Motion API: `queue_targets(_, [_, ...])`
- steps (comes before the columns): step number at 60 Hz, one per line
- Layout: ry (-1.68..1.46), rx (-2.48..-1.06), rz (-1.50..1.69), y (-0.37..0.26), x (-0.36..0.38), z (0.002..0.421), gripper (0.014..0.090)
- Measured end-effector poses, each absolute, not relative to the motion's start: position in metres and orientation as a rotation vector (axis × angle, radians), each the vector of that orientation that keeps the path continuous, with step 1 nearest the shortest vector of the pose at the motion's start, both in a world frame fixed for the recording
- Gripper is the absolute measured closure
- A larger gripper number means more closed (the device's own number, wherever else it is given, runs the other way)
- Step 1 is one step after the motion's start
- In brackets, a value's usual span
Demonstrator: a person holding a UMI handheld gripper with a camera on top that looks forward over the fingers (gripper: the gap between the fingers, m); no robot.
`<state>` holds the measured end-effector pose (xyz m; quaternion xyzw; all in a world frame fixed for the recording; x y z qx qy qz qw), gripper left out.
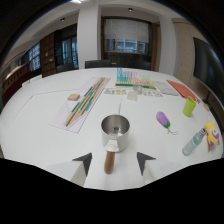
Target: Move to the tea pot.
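Shiny steel cylindrical tea pot (pixel 115 131) upright on white table (pixel 45 107), brown handle (pixel 109 161) pointing near, between spread gripper (pixel 114 163) fingers, untouched.

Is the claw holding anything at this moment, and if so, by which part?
Nothing is held. The claw is open; the metal tea pot stands on the white table just ahead, its brown handle reaching back between the fingers with gaps on both sides.

tea pot (pixel 115 131) just ahead, bare table (pixel 40 135) either side
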<state>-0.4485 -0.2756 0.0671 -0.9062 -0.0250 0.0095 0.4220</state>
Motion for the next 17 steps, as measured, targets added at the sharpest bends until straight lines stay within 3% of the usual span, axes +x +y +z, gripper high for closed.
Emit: queue_targets(17, [-0.052,-2.277,0.012,-0.2684,-0.4513,0.063,0.0196])
